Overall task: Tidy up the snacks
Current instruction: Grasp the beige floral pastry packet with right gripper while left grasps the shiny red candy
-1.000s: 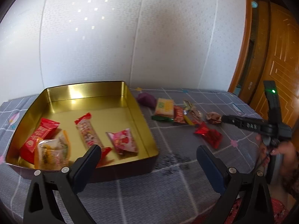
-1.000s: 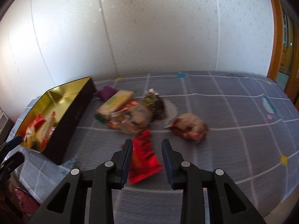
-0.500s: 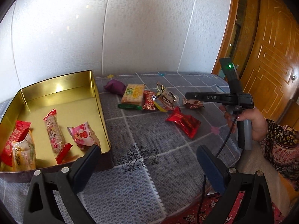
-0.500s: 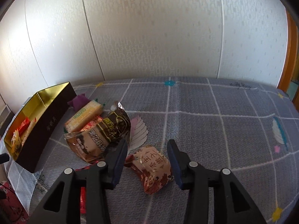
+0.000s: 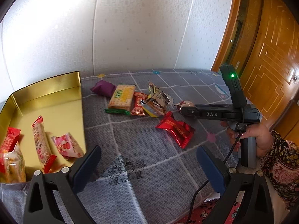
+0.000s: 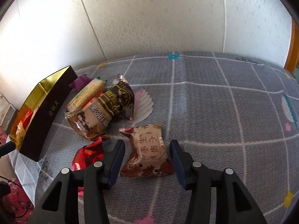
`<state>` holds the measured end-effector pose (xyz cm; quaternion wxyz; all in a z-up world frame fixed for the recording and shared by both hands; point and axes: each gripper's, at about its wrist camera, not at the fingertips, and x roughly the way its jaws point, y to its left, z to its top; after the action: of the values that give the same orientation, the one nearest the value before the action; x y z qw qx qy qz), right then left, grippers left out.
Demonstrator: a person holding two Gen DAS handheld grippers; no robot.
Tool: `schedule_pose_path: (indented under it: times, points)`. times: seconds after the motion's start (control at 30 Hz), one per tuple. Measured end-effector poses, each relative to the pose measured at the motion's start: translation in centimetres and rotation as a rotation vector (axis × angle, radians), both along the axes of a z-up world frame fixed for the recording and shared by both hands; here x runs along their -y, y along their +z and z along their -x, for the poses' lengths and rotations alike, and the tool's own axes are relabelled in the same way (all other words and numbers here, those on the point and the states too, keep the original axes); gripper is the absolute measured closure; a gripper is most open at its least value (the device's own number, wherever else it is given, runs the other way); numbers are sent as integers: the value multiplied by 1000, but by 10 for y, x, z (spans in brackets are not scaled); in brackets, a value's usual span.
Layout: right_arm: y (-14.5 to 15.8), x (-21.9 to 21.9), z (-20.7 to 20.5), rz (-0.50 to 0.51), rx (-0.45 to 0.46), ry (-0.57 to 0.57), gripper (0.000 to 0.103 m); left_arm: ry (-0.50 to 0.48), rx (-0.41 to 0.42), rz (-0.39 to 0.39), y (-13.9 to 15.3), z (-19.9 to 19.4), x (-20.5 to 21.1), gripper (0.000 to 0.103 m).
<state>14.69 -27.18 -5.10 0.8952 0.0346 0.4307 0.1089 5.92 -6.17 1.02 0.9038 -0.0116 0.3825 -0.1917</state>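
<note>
Since a second ago our right hand-held gripper has left the red packet and come over to the brown-and-cream snack packet, which now lies flat on the grey checked table between its two blue fingers. The jaws are closing, but a gap shows on each side of the packet, so the pads do not press on it yet. The red packet now lies just to the left of that gripper.

Behind them sits the loose pile: two brown wrappers leaning on each other, a cracker pack with a green label, a small red sweet and a purple pouch.

Our left hand-held gripper hangs above the near edge of the table with its jaws wide apart and nothing between them. The view from it has swung to the right, so the gold tin now lies at the left edge. Inside the tin lie a pink packet, a long red-and-white bar and two more wrapped snacks in the near corner.
</note>
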Motion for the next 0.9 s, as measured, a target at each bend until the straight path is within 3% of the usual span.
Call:
schedule_pose_path:
  times: [0.07, 0.13, 0.5, 0.73, 0.9]
  points:
    - [0, 2, 1, -17, -3, -5, 72, -5, -14, -6, -2, -5, 7, 1]
    - [1, 4, 4, -21, 3, -24, 77, -2, -31, -16, -4, -11, 13, 1]
    - [4, 24, 22, -5, 1, -183, 78, 19, -137, -12, -22, -50, 53, 1]
    - [3, 27, 20, 5, 2, -197, 78, 78, -283, 30, -46, -88, 69, 18]
    - [2, 27, 20, 4, 3, -201, 78, 73, -260, -10, -51, -95, 80, 18]
